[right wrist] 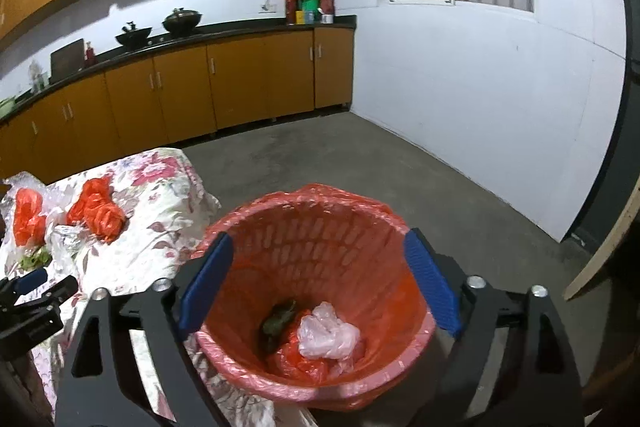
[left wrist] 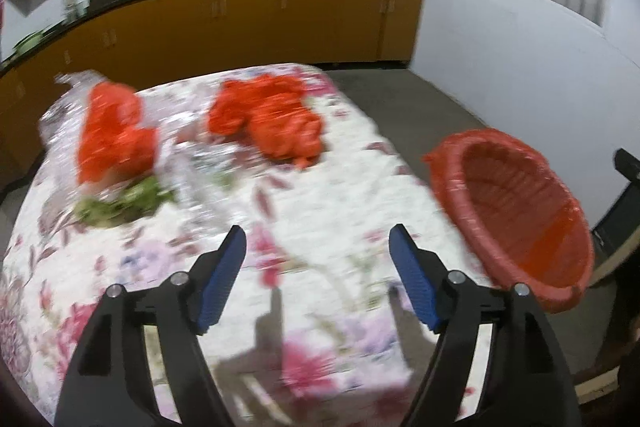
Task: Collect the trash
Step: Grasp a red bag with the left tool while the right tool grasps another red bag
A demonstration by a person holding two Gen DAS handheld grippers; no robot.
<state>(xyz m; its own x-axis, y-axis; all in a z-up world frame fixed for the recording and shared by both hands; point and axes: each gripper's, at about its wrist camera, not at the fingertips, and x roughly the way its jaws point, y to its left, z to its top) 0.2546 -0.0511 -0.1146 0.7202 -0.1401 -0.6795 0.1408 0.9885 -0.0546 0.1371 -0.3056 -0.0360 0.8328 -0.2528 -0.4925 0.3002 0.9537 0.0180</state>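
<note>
Glossy red plastic liner (right wrist: 256,211) over perforated plastic bin (right wrist: 320,239); floral cloth on bench (right wrist: 160,227); rough concrete floor (right wrist: 360,155).

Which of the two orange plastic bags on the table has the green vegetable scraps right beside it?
The left orange bag, lying on crinkled clear plastic; the green scraps sit at its near edge. The other orange bag lies alone on the floral cloth.

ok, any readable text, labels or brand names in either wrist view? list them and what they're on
None readable.
Containers on the counter corner: labels in green, yellow and red, too small to read.
Red bottle by the cutting board: label too small.
Orange plastic bags on the table: no print visible.
Red bin: no marking visible.
Left wrist view: motion-blurred, nothing legible.
</note>
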